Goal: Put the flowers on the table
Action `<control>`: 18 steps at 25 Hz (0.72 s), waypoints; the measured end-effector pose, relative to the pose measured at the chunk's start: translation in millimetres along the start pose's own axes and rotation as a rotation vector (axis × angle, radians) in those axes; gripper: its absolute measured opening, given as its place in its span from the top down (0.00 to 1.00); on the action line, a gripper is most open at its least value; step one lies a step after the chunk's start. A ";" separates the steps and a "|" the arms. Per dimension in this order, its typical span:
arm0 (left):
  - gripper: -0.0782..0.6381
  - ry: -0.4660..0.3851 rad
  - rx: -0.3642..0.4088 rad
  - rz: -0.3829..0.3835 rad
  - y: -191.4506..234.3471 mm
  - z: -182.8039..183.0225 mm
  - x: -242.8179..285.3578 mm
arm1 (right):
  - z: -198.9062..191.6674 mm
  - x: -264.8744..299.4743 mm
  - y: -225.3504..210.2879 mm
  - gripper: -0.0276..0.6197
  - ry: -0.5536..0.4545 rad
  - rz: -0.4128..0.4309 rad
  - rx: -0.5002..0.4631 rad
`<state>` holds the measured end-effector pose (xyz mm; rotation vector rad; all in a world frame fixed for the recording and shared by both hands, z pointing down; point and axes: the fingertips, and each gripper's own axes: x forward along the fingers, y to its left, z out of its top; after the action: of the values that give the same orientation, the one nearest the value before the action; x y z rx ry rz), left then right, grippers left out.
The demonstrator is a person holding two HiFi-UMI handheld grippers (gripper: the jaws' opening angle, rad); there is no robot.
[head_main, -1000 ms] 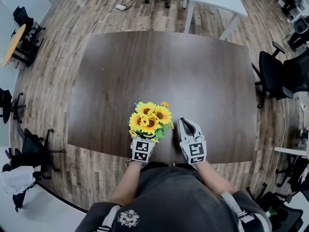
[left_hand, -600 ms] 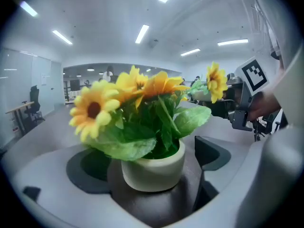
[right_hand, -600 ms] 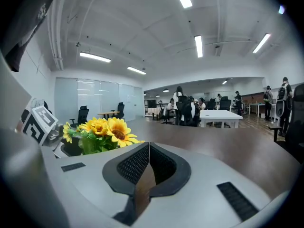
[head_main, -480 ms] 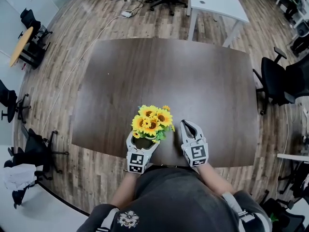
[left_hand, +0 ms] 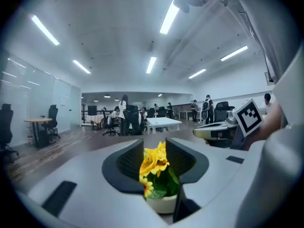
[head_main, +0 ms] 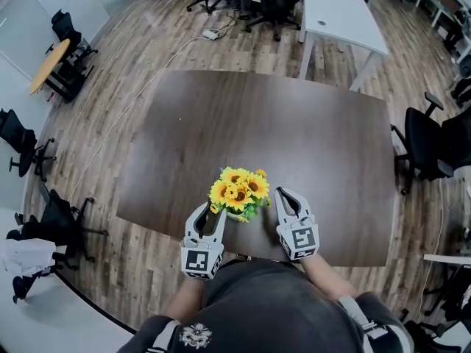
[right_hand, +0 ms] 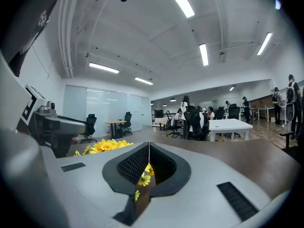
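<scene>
Flowers (head_main: 239, 191) just beyond the left gripper (head_main: 215, 213) — jaws just narrowed, empty.

No words, numbers or brands can be read. The left tool (head_main: 210, 212) bears a black-and-white square marker (head_main: 201, 262), and the right tool (head_main: 284, 195) a like marker (head_main: 299, 239). The shirt (head_main: 272, 300) shows a pale emblem (head_main: 193, 334) with no legible letters.

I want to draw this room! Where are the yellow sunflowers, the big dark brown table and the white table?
Yellow sunflowers (head_main: 239, 190): head view, on the middle of the blooms.
Big dark brown table (head_main: 287, 131): head view, on its bare top.
White table (head_main: 342, 13): head view, on its top.
</scene>
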<state>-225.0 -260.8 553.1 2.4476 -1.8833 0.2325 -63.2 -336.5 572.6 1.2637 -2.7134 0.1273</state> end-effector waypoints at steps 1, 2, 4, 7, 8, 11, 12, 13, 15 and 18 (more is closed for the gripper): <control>0.71 -0.018 -0.002 0.013 2.0 7.9 1.9 | 5.1 1.0 1.8 0.92 -0.010 0.006 -0.003; 0.78 -0.033 -0.004 0.024 3.7 15.0 4.1 | 10.4 2.1 3.8 0.92 -0.020 0.012 -0.006; 0.88 -0.052 -0.009 0.030 5.1 24.7 9.3 | 19.8 3.6 8.4 0.92 -0.043 0.028 -0.012; 0.88 -0.073 -0.030 0.027 5.7 32.7 18.8 | 31.6 4.0 14.0 0.92 -0.067 0.050 -0.031; 0.88 -0.080 -0.033 0.028 6.1 35.7 21.8 | 36.3 3.8 14.9 0.92 -0.070 0.050 -0.043; 0.88 -0.093 -0.020 0.024 5.9 43.4 29.0 | 48.5 1.0 13.2 0.92 -0.088 0.036 -0.074; 0.88 -0.095 -0.014 0.021 5.5 45.0 30.9 | 51.1 -0.1 11.9 0.92 -0.099 0.034 -0.077; 0.88 -0.095 -0.008 0.018 5.1 46.4 32.7 | 54.7 -1.1 9.9 0.92 -0.109 0.031 -0.077; 0.88 -0.095 -0.003 0.014 4.5 49.1 35.5 | 62.6 -3.1 4.2 0.92 -0.120 0.019 -0.074; 0.88 -0.093 -0.001 0.017 4.6 50.4 37.3 | 70.4 -4.9 -3.7 0.92 -0.129 0.001 -0.073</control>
<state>-215.5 -304.1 508.5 2.4837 -1.9404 0.1204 -64.0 -344.9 502.5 1.2926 -2.7973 -0.0542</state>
